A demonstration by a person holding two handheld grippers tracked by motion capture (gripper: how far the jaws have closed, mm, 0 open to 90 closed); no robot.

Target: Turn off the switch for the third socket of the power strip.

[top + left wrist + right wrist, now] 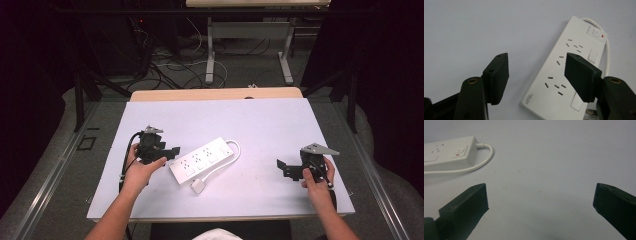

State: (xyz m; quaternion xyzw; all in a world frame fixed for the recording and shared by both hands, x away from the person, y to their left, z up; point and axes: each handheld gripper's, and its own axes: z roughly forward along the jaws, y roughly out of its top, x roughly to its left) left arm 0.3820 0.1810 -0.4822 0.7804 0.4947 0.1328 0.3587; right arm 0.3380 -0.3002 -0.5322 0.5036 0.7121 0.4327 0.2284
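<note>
The white power strip (202, 159) lies mid-surface, its plug (198, 187) beside it. The left gripper (536, 75), jaws wide, nearly touches it and could shove it askew; the right gripper (540, 205) gapes, well apart.

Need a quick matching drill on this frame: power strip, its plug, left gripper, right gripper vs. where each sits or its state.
Things:
1. power strip
2. plug
3. left gripper
4. right gripper

Places or states:
A. open, beside the strip's near end
B. open, off on bare table
C. diagonal at mid-table
D. lies just in front of the strip

Pairs: 1-C, 2-D, 3-A, 4-B
</note>
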